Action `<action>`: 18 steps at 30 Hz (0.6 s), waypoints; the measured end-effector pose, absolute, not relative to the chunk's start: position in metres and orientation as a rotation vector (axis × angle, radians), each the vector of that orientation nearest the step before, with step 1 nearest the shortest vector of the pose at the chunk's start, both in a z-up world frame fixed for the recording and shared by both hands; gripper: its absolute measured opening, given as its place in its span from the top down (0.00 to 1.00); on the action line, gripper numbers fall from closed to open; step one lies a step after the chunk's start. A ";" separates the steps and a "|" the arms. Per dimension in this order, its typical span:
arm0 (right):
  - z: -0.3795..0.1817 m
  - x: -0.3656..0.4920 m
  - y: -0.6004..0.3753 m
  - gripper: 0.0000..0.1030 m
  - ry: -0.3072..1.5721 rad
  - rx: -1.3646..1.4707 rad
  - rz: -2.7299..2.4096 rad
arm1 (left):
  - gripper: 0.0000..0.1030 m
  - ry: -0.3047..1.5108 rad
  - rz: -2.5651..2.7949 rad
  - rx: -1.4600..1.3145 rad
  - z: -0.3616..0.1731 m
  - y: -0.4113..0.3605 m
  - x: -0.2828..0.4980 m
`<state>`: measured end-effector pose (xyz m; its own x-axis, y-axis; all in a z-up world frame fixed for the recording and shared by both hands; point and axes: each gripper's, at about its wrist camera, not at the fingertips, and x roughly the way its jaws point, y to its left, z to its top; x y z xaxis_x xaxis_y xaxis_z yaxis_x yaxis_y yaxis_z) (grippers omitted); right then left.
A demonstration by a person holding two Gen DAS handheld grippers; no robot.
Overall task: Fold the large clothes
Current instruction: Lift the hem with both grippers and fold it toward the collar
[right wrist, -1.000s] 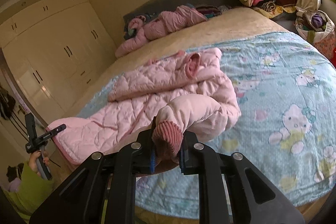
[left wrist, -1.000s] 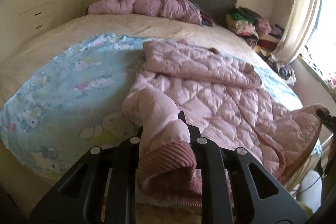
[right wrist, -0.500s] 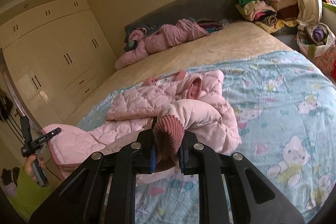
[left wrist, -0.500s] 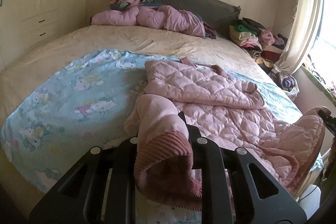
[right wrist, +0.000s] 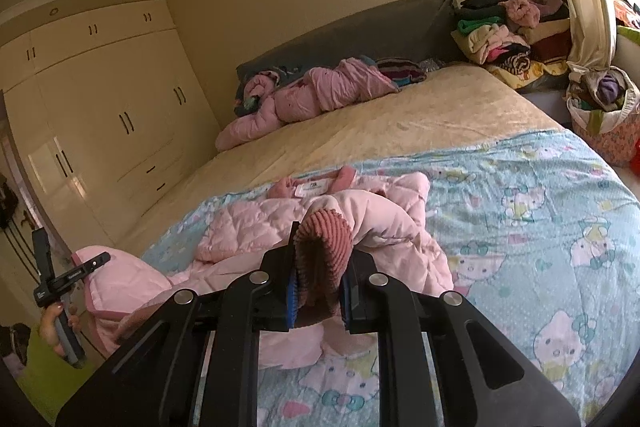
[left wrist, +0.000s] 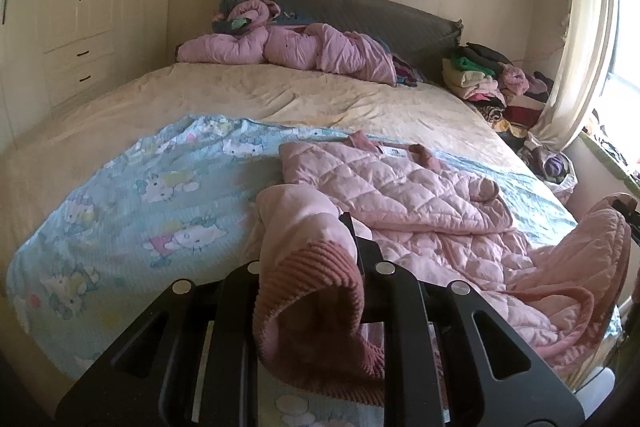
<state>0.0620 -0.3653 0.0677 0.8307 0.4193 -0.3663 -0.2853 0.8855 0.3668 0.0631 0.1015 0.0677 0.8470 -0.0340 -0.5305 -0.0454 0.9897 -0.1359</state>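
Left wrist view: left gripper (left wrist: 316,267) tips mostly hidden under ribbed cuff (left wrist: 312,291), clamped on it. Right gripper (right wrist: 318,291) pinches other cuff (right wrist: 324,247) btwn blue pads (right wrist: 291,301). Pink quilted jacket (left wrist: 404,195) lies crumpled on blue cartoon blanket (left wrist: 132,203), hem draped off bed edge, label at collar, sleeves lifted.

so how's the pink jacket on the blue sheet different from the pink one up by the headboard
The jacket on the blue sheet is paler pink with diamond quilting; the jacket by the headboard is a deeper pink with broader puffy sections. The near one is spread out, with each ribbed cuff clamped in a gripper's jaws, left gripper, right gripper; the far one lies bunched up and untouched. Both are padded pink winter jackets lying on the bed.
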 end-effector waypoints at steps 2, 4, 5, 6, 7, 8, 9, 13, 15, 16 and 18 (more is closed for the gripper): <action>0.070 0.068 -0.366 0.86 0.449 0.307 0.375 | 0.89 0.555 0.013 -0.144 0.072 0.102 0.070; 0.073 0.076 -0.368 0.86 0.442 0.316 0.368 | 0.89 0.555 0.018 -0.143 0.075 0.103 0.077; 0.074 0.079 -0.369 0.86 0.440 0.319 0.363 | 0.89 0.554 0.018 -0.143 0.077 0.103 0.081; 0.076 0.084 -0.370 0.86 0.436 0.325 0.361 | 0.89 0.550 0.020 -0.140 0.080 0.103 0.085; 0.077 0.087 -0.371 0.86 0.433 0.326 0.359 | 0.89 0.549 0.021 -0.136 0.081 0.102 0.088; 0.078 0.090 -0.371 0.86 0.431 0.327 0.354 | 0.89 0.548 0.023 -0.133 0.082 0.101 0.091; 0.080 0.095 -0.371 0.86 0.427 0.327 0.349 | 0.89 0.545 0.024 -0.130 0.084 0.101 0.094; 0.085 0.111 -0.373 0.86 0.419 0.328 0.334 | 0.89 0.540 0.036 -0.131 0.090 0.101 0.110; 0.086 0.118 -0.373 0.86 0.413 0.319 0.323 | 0.89 0.538 0.041 -0.128 0.092 0.101 0.117; 0.087 0.122 -0.373 0.86 0.412 0.316 0.320 | 0.88 0.538 0.043 -0.130 0.094 0.102 0.122; 0.088 0.133 -0.374 0.86 0.413 0.315 0.307 | 0.88 0.538 0.045 -0.139 0.096 0.104 0.130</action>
<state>0.1326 -0.3739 0.0883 0.8716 0.3522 -0.3411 -0.2260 0.9060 0.3579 0.1303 0.1036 0.0958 0.8581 0.0058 -0.5135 -0.0787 0.9896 -0.1204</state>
